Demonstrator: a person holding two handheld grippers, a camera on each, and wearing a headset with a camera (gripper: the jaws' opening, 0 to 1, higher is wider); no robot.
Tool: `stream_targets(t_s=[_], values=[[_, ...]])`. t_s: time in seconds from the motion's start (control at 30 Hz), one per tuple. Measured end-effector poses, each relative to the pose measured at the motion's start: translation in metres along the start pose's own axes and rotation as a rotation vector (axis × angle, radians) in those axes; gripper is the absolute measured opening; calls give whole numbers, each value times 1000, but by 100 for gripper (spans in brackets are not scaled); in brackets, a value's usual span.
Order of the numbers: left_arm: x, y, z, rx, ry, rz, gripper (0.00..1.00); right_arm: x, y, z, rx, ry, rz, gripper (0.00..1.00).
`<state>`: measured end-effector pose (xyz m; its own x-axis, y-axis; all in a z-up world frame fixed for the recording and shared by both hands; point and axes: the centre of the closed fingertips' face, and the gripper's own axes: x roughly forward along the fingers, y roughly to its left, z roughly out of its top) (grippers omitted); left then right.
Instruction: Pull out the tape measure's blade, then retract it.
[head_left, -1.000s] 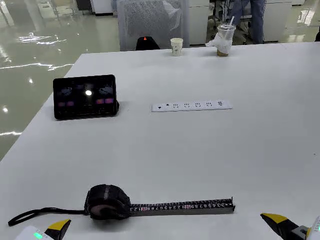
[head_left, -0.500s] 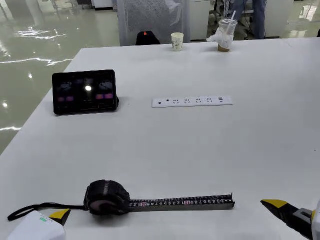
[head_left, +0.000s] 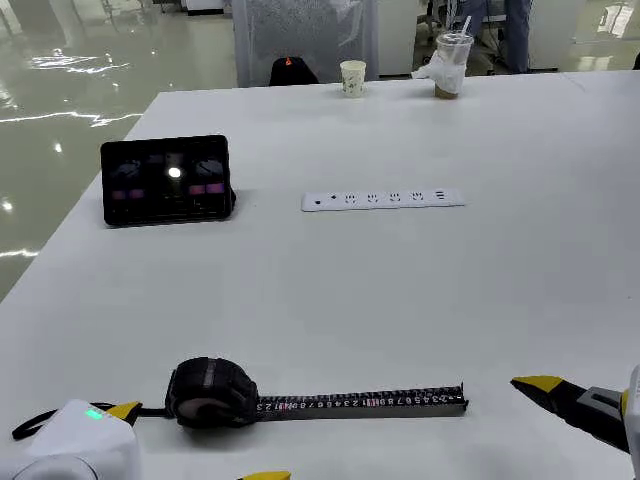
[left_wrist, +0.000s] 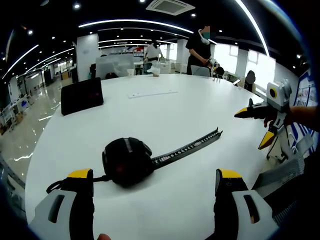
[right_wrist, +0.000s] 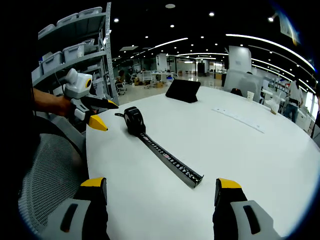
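tape measure (left_wrist: 127, 161) before left gripper (left_wrist: 153, 175), apart

Left gripper (left_wrist: 154, 175) low in the frame, jaws spread wide over the white table (left_wrist: 200, 200). Just above the gap sits the black tape measure (left_wrist: 127, 161), with its blade (left_wrist: 187, 147) drawn out flat toward the right of centre. The strap (left_wrist: 56, 186) trails off lower left beside one jaw. At the right edge, the right gripper (left_wrist: 254, 127), jaws apart, clear of the blade's tip. Dark tablet (left_wrist: 82, 95) upper left, power strip (left_wrist: 152, 93) just right of it.
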<state>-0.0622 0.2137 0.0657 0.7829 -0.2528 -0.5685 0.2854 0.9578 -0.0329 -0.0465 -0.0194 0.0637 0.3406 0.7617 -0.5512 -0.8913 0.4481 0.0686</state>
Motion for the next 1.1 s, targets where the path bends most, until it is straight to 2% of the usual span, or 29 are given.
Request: stream_targets(t_s=[0.2, 0.4, 0.57, 1.1], values=[[7, 4, 5, -8, -5, 8, 99, 2, -6, -2, -22, 12, 16, 88], [16, 2, 9, -4, -10, 4, 99, 4, -13, -5, -65, 27, 33, 86], [22, 2, 11, -4, -8, 2, 99, 5, -20, -3, -83, 19, 49, 83], [35, 13, 12, -51, -1, 37, 97, 19, -29, -4, -186, 59, 144, 67]])
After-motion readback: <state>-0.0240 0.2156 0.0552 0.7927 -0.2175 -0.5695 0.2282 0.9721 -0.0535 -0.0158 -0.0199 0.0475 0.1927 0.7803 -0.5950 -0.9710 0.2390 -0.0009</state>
